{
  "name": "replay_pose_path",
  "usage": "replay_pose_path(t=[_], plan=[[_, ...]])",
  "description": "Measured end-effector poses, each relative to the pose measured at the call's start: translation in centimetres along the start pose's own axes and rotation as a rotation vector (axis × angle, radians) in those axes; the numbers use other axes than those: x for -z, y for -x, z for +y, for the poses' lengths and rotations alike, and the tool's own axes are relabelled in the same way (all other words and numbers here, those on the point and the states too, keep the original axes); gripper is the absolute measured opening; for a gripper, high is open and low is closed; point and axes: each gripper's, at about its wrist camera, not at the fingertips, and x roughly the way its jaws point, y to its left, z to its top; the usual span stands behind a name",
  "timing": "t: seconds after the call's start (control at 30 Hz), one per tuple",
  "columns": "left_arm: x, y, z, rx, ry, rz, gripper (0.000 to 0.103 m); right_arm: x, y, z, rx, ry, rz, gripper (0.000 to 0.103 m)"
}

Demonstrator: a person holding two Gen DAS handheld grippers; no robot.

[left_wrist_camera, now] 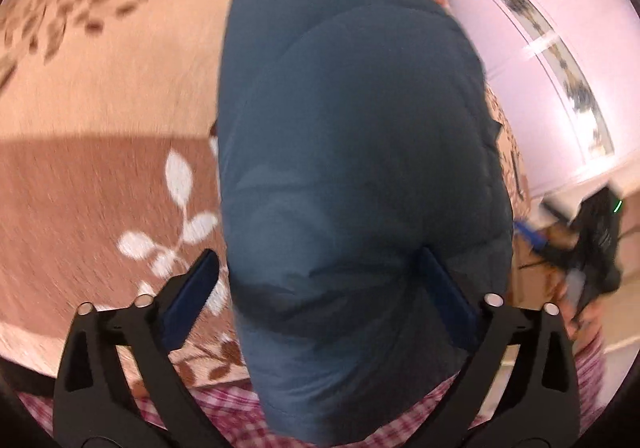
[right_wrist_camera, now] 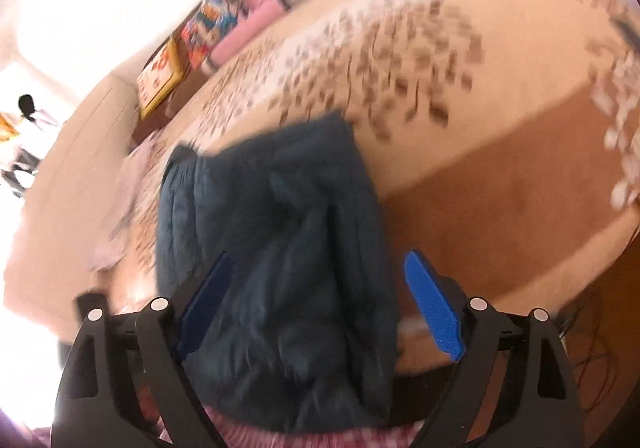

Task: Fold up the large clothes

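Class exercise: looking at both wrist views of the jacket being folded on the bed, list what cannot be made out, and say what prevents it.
- Left wrist view: the blue jacket fills the middle, hiding the bedspread behind it.
- Left wrist view: the jacket's lower end is cut off by the frame edge.
- Right wrist view: motion blur smears the jacket's seams and folds.
- Right wrist view: window glare washes out the left side.

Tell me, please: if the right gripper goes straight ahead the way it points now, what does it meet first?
Most likely the dark teal padded garment. It lies between the open fingers of the right gripper, though blur hides the depth.
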Motion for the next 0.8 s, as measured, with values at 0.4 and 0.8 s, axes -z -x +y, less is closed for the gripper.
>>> replay_pose_path(t=[0.4,0.8], plan=[[0.1,0.2,-1.3,-0.058,-0.085,-0.027,0.1,0.4,-6.4,-2.8,-0.047,-0.096,0.179,0.094],[0.6,1.0,-3.2,-0.065,-0.171,-0.092,0.074,0.3,-10.3,-0.2,-0.158,-0.041,0.213,0.057]])
